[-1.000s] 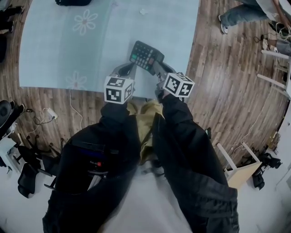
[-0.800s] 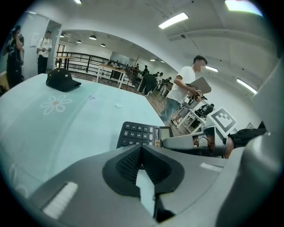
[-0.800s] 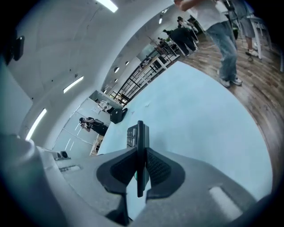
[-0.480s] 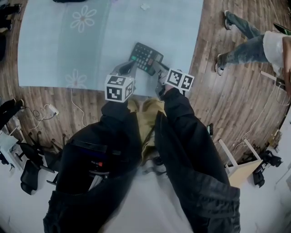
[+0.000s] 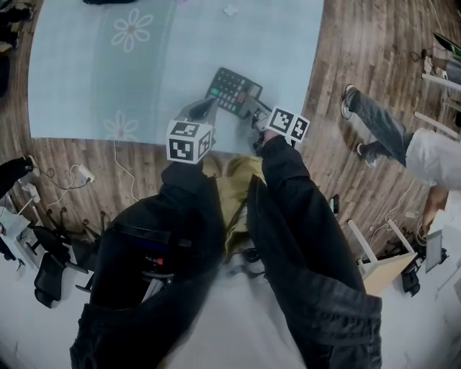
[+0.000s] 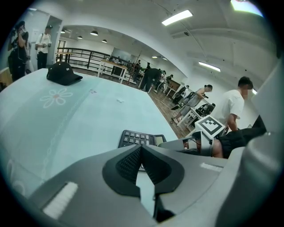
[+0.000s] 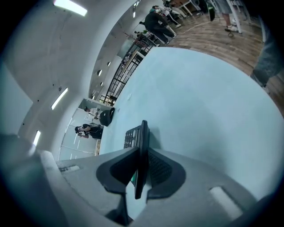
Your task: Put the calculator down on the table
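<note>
A dark calculator (image 5: 232,91) with rows of keys lies low over the pale blue table (image 5: 108,79), near its front edge. My right gripper (image 5: 253,107) holds the calculator's near right edge. In the right gripper view the calculator (image 7: 140,146) stands edge-on between the two pads of the right gripper (image 7: 141,173), and the jaws are opening. My left gripper (image 5: 204,109) hovers just left of the calculator, apart from it. In the left gripper view the left gripper (image 6: 141,153) is shut with nothing in it, and the calculator (image 6: 140,138) lies beyond it.
A black cap (image 6: 63,73) sits far back on the table. A small white scrap (image 5: 229,10) lies near the far edge. A person (image 5: 403,140) walks on the wooden floor at the right. Chairs and cables (image 5: 43,238) crowd the floor at the left.
My right gripper has sunk and rolled, bringing the calculator lower over the table. The left gripper has stayed put. The person on the right has walked on across the floor.
</note>
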A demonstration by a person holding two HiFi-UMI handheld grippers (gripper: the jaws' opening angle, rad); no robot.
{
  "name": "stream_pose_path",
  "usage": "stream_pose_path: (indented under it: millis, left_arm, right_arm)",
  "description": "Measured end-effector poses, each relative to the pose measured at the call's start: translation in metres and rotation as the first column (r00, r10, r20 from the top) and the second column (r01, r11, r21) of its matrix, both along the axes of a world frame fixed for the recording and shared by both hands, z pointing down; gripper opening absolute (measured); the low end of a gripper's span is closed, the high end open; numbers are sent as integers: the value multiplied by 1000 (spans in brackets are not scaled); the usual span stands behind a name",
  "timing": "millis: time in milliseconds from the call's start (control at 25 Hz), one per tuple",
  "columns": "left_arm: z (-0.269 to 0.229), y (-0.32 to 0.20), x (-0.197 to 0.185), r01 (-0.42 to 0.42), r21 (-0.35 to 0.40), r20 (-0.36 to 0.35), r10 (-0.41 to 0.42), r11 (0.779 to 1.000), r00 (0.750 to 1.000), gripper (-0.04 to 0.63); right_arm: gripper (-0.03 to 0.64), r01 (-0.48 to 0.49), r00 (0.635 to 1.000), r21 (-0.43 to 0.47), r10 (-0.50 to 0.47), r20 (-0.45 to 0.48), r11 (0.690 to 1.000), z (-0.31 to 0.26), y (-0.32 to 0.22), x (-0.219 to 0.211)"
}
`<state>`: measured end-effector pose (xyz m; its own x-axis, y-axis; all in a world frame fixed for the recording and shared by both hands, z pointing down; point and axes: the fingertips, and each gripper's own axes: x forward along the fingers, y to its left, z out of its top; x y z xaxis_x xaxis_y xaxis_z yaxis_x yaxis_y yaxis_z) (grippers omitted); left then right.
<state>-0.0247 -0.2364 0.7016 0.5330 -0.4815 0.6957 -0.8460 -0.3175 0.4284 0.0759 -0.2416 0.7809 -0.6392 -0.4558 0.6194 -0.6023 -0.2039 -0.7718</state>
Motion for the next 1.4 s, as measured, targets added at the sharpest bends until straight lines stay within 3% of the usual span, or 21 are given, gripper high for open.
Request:
stream_pose_path:
  millis: [160, 240, 360, 560, 640, 720, 840, 1040, 1400]
  left_arm:
    - [3, -2, 2, 0, 1, 1, 0, 1000, 1000, -3]
    - [-2, -3, 2, 2, 15, 1, -2, 1000, 1000, -3]
    - [-18, -7, 3, 1, 49, -4, 0, 999, 1000, -3]
    - [-67, -25, 21, -16, 148, -29, 20, 989, 999, -3]
    - [-92, -38, 35, -30, 206, -44, 39, 978, 998, -3]
    - [-121, -54, 43, -40, 276, -53, 57, 960, 997, -3]
    - [-168, -68, 51, -42, 368, -60, 68, 929, 996, -3]
    - [-232, -77, 58, -39, 479, -73, 84, 877, 994, -3]
    - [-318, -88, 53, -28, 628, -68, 90, 778, 994, -3]
  right_arm:
    - [57, -10, 1000, 14, 10, 6, 1000, 3, -3, 1]
    - [103, -26, 1000, 20, 25, 8, 999, 1, -2, 3]
    - [121, -61, 998, 50, 61, -11, 997, -12, 3, 16]
    - [112, -109, 985, 239, 137, -105, 965, -85, -8, 51]
    - [71, -80, 969, 375, 161, -190, 924, -129, -26, 64]
    - [25, -19, 951, 510, 173, -256, 860, -179, -48, 66]
    - [0, 85, 929, 636, 169, -328, 767, -249, -68, 61]
    - [0, 194, 899, 720, 174, -403, 666, -325, -74, 47]
    - [-2, 313, 865, 824, 216, -452, 472, -418, -74, 20]
